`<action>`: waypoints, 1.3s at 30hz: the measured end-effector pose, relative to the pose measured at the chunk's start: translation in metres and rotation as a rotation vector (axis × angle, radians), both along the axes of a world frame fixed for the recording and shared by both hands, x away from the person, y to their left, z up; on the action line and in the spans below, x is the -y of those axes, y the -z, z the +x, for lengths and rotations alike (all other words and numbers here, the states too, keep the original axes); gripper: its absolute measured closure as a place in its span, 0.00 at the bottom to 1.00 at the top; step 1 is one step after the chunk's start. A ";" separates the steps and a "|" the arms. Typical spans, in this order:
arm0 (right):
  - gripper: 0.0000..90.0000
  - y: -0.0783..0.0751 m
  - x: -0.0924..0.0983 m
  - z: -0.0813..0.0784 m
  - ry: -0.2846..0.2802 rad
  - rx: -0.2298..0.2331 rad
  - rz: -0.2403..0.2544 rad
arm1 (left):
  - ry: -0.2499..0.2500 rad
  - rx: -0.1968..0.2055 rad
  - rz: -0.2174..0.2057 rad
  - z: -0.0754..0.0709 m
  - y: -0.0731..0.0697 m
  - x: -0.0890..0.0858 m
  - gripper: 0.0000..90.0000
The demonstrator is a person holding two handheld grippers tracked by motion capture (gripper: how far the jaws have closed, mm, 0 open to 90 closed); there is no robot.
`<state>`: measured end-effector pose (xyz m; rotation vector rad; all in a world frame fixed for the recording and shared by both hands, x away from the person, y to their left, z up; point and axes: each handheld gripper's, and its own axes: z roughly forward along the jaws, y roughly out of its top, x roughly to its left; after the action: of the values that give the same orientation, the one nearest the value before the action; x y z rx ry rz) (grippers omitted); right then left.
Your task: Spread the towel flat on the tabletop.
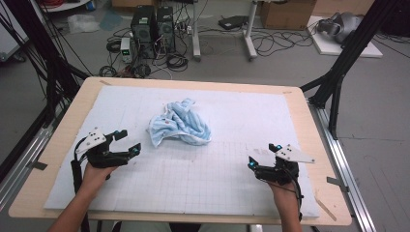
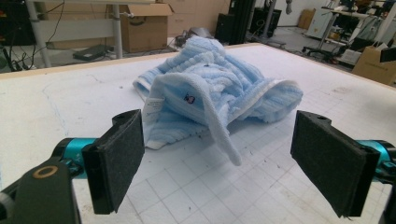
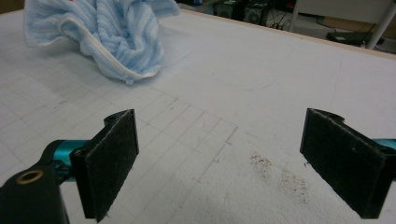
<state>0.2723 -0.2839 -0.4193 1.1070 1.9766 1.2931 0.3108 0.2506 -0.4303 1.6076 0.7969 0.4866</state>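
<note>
1. My left claw (image 1: 126, 141) hovers over the desk (image 1: 63, 140) near its left edge, toward the near side. Its jaws stand wide apart with nothing between them.
2. My right claw (image 1: 263, 155) sits toward the near right corner of the desk, jaws just as wide and empty, pointing in toward the middle.
3. The thing nearest both is a light blue towel (image 1: 180, 124), crumpled in a heap a little left of the desk's middle, closer to the far edge than my hands are.
4. In the left gripper view the towel (image 2: 219, 93) lies straight ahead between my two black pads (image 2: 116, 158), near but not touched. One loose flap with a white hem droops toward me, and a small white label shows on a fold at its left side.
5. In the right gripper view the towel (image 3: 105, 35) is off at the upper left, well apart from my jaws.
6. A white gridded mat (image 1: 222, 179) covers most of the desk, and the towel lies on it. Nothing else rests on the mat between either claw and the towel.
7. A patch of dark specks (image 3: 280, 175) marks the mat just ahead of my right claw.
8. Beyond the far edge, on the floor, stand two dark computer towers (image 1: 153, 26) among tangled cables, with cardboard boxes (image 1: 287, 13) farther back.
9. Black frame struts (image 1: 341, 72) rise past the desk's far right corner and along its left side.
</note>
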 end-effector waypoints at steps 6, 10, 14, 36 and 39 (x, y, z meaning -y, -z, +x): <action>0.12 0.001 -0.002 0.000 -0.009 -0.002 -0.007 | -0.002 -0.002 -0.006 0.000 0.000 0.000 0.20; 0.12 0.002 -0.002 0.000 -0.012 -0.004 -0.009 | 0.001 -0.007 -0.001 0.001 0.001 0.002 0.20; 0.12 0.004 -0.004 0.001 -0.024 -0.001 -0.007 | 0.001 -0.009 -0.002 0.003 0.002 0.003 0.20; 0.12 0.003 -0.037 0.008 -0.116 -0.022 0.030 | 0.003 -0.020 0.003 0.001 0.002 0.001 0.22; 0.12 0.003 -0.047 0.013 -0.141 -0.021 0.026 | -0.002 -0.021 0.002 0.001 0.003 0.000 0.22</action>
<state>0.2854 -0.2366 -0.4223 1.0121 2.0914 1.3872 0.3119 0.2506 -0.4330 1.6167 0.8142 0.4727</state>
